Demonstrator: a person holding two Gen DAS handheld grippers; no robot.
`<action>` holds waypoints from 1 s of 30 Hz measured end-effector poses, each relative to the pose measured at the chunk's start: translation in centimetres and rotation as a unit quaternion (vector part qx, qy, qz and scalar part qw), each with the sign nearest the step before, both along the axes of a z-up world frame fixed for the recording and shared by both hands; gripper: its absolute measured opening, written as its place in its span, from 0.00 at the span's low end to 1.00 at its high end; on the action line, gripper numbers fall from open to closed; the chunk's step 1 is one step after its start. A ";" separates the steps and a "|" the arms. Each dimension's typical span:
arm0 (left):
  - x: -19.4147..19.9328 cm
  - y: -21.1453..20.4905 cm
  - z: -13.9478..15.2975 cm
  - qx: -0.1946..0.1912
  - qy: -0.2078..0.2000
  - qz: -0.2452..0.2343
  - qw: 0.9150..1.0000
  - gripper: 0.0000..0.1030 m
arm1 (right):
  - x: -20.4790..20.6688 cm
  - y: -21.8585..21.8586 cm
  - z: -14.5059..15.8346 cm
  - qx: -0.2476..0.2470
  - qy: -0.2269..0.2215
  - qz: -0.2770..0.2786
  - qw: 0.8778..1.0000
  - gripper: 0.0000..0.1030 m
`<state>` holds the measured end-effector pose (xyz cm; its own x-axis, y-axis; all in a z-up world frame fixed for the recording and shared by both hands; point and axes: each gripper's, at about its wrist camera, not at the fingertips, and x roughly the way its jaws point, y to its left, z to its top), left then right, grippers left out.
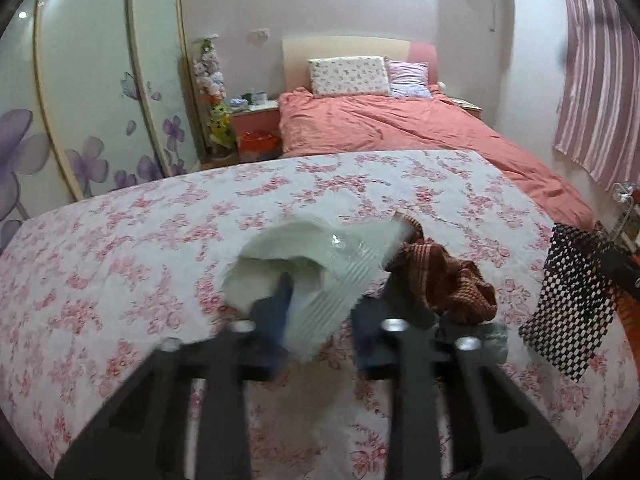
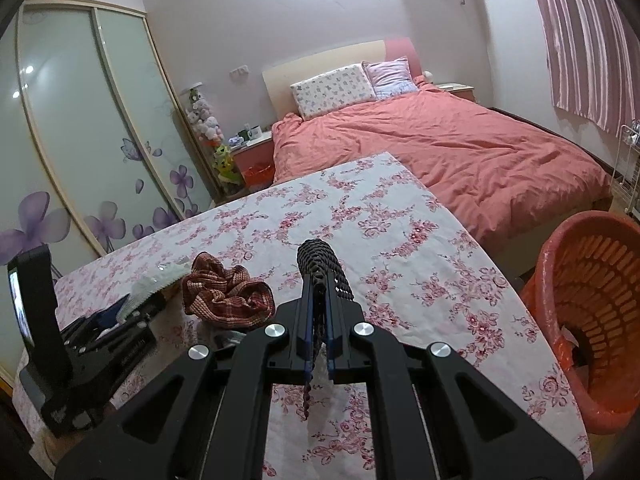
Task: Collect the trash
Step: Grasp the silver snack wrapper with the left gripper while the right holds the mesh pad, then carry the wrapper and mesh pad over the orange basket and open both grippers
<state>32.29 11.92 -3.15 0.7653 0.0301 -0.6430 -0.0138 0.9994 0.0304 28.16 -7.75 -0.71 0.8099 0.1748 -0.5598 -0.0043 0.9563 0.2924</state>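
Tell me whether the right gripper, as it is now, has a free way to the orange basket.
Probably yes. The right gripper, shut on the black mesh piece, is above the floral table, and the orange basket stands open-topped just off the table's right edge, with nothing visible between them.

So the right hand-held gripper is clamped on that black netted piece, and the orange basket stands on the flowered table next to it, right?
Not quite. The right hand-held gripper is indeed clamped on the black netted piece, but the orange basket does not stand on the flowered table. The right wrist view shows it beside the table, past its right edge and lower down.
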 end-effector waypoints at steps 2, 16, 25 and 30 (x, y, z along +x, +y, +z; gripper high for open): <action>-0.1 0.5 0.4 -0.015 -0.005 -0.003 1.000 0.13 | -0.1 -0.2 0.1 0.002 0.000 -0.001 1.000 0.05; -4.5 -0.2 7.5 -0.076 -0.055 -0.030 0.995 0.12 | -4.7 -2.4 4.1 0.011 -0.053 -0.006 0.999 0.05; -8.2 -5.4 10.8 -0.098 -0.068 -0.085 0.989 0.12 | -8.4 -6.0 6.1 0.010 -0.087 -0.032 0.996 0.05; -9.8 -9.6 11.5 -0.106 -0.068 -0.128 0.984 0.12 | -9.9 -8.4 6.4 0.000 -0.097 -0.058 0.994 0.05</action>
<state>22.45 2.35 8.33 0.8100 -0.2987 -0.5047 0.2497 0.9543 -0.1642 18.22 -16.12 5.68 0.9175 0.0740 -0.3909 0.0499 0.9534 0.2976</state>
